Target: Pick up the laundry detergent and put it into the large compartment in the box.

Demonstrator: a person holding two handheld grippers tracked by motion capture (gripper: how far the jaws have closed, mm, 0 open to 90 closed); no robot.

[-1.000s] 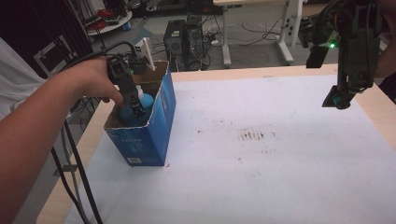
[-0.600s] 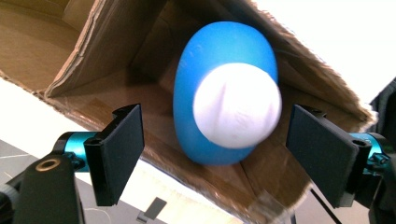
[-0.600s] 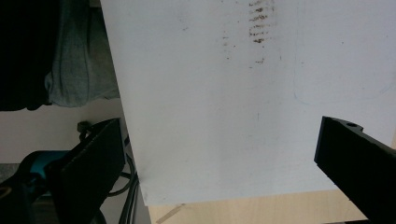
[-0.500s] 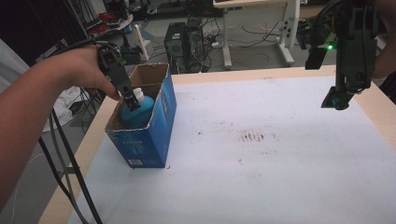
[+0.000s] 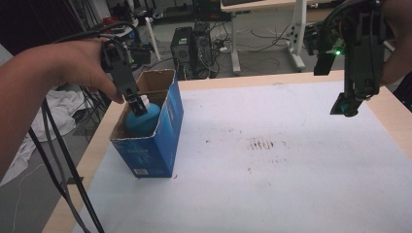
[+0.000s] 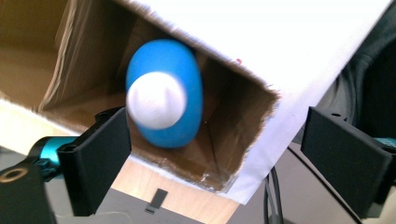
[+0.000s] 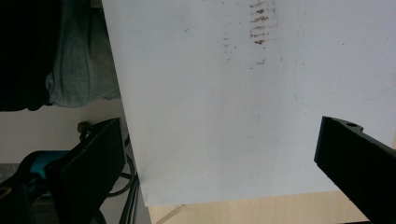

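A blue cardboard box (image 5: 165, 141) with an open top stands at the table's left side. Inside it sits a blue bottle (image 5: 143, 121) with a white cap. My left gripper (image 5: 138, 108) hangs just above the bottle, held by a hand coming in from the left. Its jaws have just been opening and touch nothing. In the left gripper view the bottle (image 6: 184, 88) and its white cap (image 6: 156, 100) lie below the left gripper (image 6: 219, 123), inside the box's torn rim (image 6: 254, 116). My right gripper (image 5: 346, 107) hovers open over the far right of the table, and the right gripper (image 7: 222, 135) holds nothing.
A white sheet (image 5: 272, 184) covers the table, with brown smudges (image 5: 262, 144) near its middle. The wooden table edge (image 5: 97, 160) runs along the left. Black cables (image 5: 58, 160) trail down at the left. Computer towers (image 5: 187, 43) and desk legs stand beyond the far edge.
The left gripper has lifted up out of the box and its jaws have spread, leaving the blue bottle standing inside. The right gripper has kept still.
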